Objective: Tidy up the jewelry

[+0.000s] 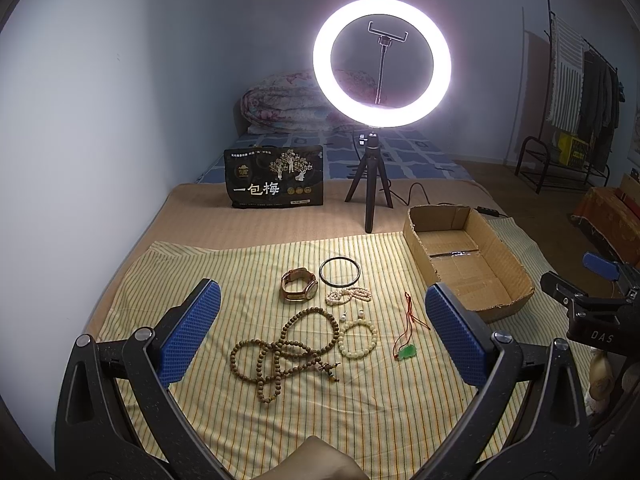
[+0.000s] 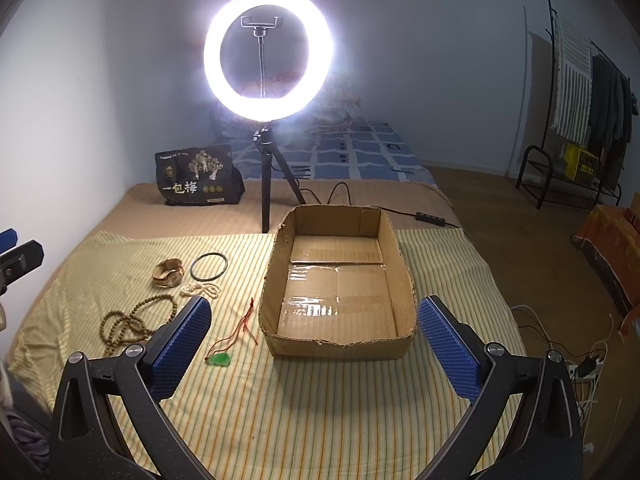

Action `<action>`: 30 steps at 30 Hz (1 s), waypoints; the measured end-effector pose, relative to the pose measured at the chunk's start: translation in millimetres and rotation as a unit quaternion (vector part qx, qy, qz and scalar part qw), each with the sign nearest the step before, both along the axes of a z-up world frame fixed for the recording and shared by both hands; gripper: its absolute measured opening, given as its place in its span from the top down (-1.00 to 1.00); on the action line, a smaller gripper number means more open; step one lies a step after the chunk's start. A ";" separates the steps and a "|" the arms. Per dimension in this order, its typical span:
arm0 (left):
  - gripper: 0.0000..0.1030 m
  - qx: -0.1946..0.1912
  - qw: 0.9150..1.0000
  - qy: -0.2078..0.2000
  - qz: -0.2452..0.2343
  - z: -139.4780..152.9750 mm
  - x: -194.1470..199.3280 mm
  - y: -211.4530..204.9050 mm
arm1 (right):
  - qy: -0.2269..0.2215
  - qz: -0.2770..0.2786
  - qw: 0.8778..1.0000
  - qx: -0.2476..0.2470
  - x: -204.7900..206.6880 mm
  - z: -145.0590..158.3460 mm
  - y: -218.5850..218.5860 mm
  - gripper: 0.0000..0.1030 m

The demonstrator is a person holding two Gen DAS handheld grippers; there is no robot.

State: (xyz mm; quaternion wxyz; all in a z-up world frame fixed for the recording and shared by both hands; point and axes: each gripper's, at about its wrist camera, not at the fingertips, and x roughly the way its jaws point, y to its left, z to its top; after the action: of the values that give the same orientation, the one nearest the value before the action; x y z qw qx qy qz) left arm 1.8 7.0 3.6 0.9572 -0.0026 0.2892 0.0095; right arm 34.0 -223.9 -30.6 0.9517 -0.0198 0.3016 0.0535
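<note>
- Jewelry lies on a striped cloth [image 1: 240,420] spread over the bed [image 1: 280,220], left of the box.
- Box [image 2: 276,264], cardboard, sits open on the cloth with nothing in it.
- Left tongs [image 1: 322,332] hover spread wide over the pieces, holding nothing.
- Right tongs [image 2: 314,342] hover spread wide at the box's near wall, holding nothing.
- Brown beads [image 1: 276,354] coil nearest.
- Watch [image 1: 299,285] lies beside a dark bangle [image 1: 339,272].
- White bracelet [image 1: 357,338] lies just left of the green pendant [image 1: 408,353].

A bright ring light [image 1: 382,62] stands on a small black tripod [image 1: 370,184]. Just beside it sits a black snack bag [image 1: 274,176], and a rolled flowery blanket [image 1: 280,106] lies behind. Clothes hang on a rack [image 2: 576,120] by the wall.
</note>
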 end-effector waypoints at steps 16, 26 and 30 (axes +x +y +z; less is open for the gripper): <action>-1.00 -0.002 1.000 0.006 0.005 -6.2 0.5 5.6 | 0.013 -0.002 1.000 0.007 4.6 -1.1 0.3 -0.99; -1.00 -0.003 0.999 0.014 0.035 -7.6 5.7 23.2 | 0.026 0.009 1.000 0.009 8.3 -4.4 7.0 -0.99; -1.00 0.004 0.999 0.013 0.048 -6.8 7.8 37.8 | 0.022 0.020 1.000 -0.005 8.5 -7.0 14.7 -0.99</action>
State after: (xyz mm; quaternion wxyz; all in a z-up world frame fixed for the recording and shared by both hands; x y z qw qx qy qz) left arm 9.6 44.8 -3.3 0.9517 -0.0124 0.3015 0.0562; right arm 42.5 -209.2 -37.6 0.9435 -0.0297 0.3222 0.0715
